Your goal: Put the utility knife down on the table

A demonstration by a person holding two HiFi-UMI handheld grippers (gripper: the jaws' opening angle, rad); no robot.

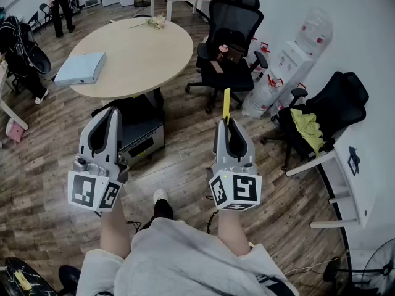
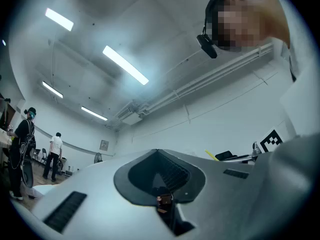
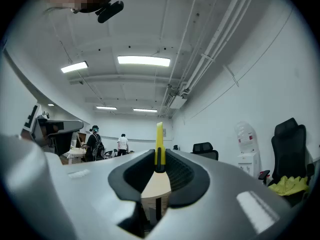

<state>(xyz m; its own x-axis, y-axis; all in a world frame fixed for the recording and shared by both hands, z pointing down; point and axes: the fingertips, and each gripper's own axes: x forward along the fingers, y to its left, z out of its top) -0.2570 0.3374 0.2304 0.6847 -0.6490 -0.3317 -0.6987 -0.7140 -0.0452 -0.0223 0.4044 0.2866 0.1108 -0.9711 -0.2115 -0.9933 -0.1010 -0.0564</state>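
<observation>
We have the slim yellow utility knife [image 1: 226, 103] pinched near its lower end in the right gripper [image 1: 227, 125]. Its jaws are clenched on the handle, and the rest of the knife stands up past the jaw tips. The right gripper view shows the same thing: the utility knife [image 3: 159, 139] rises straight out from between the closed tips of the right gripper [image 3: 159, 161].

The knife is short of the pale wooden round table [image 1: 148, 48] and to the right of its near edge, over the wooden floor [image 1: 185, 159], so we judge this to be the carrying step, with the putting-down not yet begun.

The left gripper [image 1: 113, 111] hangs just short of the table's near edge. Its jaws are closed on nothing, as the left gripper view [image 2: 157, 154] confirms.

Next we would need to reach forward and left to bare tabletop, away from the blue binder [image 1: 80, 68] at the table's left side. Then we would lower and tip the knife until it lies flat, and only then let the jaws part.
</observation>
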